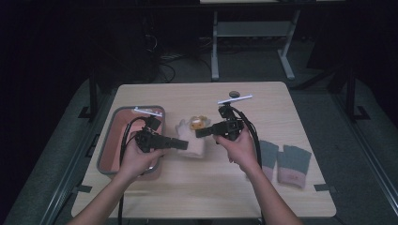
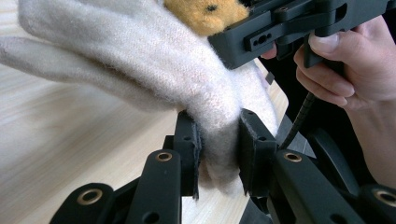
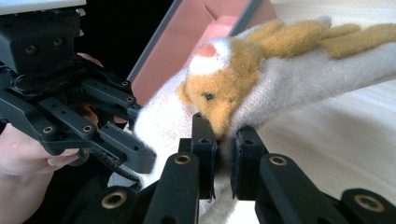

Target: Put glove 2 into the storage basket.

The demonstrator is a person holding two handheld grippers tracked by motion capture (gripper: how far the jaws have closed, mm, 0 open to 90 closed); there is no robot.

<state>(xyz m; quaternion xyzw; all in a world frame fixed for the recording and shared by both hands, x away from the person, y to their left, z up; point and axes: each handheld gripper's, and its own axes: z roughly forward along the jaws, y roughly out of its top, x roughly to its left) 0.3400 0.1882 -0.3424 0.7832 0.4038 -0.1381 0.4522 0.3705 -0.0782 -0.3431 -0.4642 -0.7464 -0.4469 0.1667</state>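
A fluffy cream glove (image 1: 193,143) with an orange plush animal face (image 1: 197,123) hangs just above the wooden table (image 1: 211,187), held between my two grippers. The left gripper (image 1: 184,145) comes in from the left and is shut on the glove's cuff end. In the left gripper view the black pads of the left gripper (image 2: 219,140) squeeze the cream glove (image 2: 140,56). The right gripper (image 1: 200,132) reaches in from the right. In its own view the right gripper (image 3: 224,137) is shut on the glove (image 3: 299,79) just under the orange face (image 3: 219,91).
A pink tray with a grey rim (image 1: 105,145) stands on the table's left side, right behind my left hand. Two grey fingerless mitts (image 1: 293,164) lie at the right edge. Dark floor and a desk frame (image 1: 253,33) lie beyond the table.
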